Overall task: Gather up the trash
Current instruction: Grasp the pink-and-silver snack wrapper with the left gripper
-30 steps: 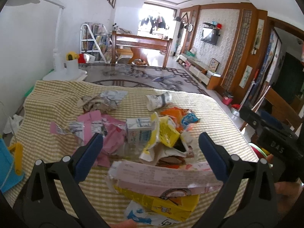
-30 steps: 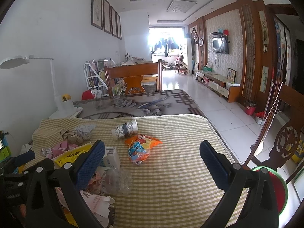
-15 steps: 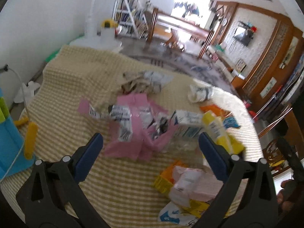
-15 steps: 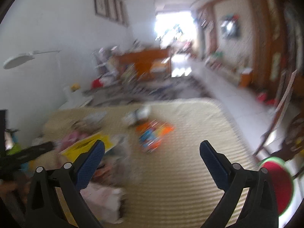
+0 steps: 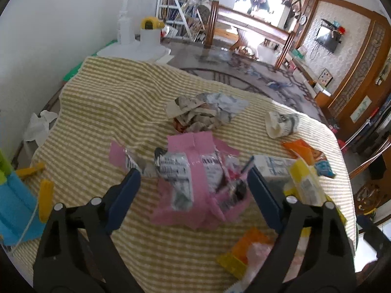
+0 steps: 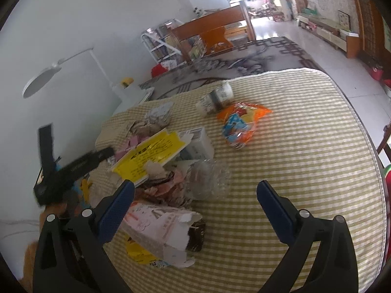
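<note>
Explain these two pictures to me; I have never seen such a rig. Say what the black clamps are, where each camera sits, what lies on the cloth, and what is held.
A person holds a clamp-like tool in each hand; each carries a camera looking along its two blue-padded fingers. One picture looks from the left tool, the other from the right tool. Both are open and hold nothing. On the checked cloth lies trash: a torn pink wrapper between the left tool's fingers, crumpled paper, a paper cup on its side, an orange snack bag, a yellow card and a clear crushed bottle.
</note>
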Demonstrator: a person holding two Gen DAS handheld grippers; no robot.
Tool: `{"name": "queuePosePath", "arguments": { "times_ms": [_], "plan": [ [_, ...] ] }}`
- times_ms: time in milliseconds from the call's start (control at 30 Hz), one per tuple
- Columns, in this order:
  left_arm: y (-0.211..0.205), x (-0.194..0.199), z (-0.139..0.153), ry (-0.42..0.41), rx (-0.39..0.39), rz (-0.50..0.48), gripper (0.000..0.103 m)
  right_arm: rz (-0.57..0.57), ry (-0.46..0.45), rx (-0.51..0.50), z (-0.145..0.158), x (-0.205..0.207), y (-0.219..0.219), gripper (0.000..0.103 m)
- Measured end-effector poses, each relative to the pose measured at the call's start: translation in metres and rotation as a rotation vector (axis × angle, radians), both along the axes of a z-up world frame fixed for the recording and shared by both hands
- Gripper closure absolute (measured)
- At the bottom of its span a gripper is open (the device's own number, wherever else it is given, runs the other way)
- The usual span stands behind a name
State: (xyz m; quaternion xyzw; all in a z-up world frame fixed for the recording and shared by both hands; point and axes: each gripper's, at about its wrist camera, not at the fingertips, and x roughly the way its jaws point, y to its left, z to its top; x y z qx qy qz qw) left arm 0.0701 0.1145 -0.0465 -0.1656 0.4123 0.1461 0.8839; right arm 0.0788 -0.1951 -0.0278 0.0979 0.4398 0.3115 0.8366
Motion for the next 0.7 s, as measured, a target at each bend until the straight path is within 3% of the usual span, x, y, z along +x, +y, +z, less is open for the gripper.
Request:
{"name": "queuePosePath", "arguments": {
  "times_ms": [200,267,400,533,700],
  "plan": [
    [0.018,0.024,-0.023,0.090,-0.048,0.001,0.037,0.021,-0.005,-0.017,-0.004,0.000,0.006,0.007],
    [0.023,0.023,-0.032,0.099,-0.117,0.001,0.038,0.023,0.001,-0.009,-0.005,0.001,0.006,0.007],
    [0.022,0.018,-0.029,0.074,-0.122,-0.002,0.067,0.029,-0.014,-0.013,-0.003,0.000,0.007,0.007],
    [0.021,0.008,-0.023,0.034,-0.191,-0.015,0.085,0.025,-0.035,-0.014,-0.001,-0.001,0.008,0.007],
    [0.012,-0.020,0.002,-0.058,-0.139,-0.009,0.089,0.020,-0.055,-0.005,0.001,0.001,0.008,0.007]
  ]
}}
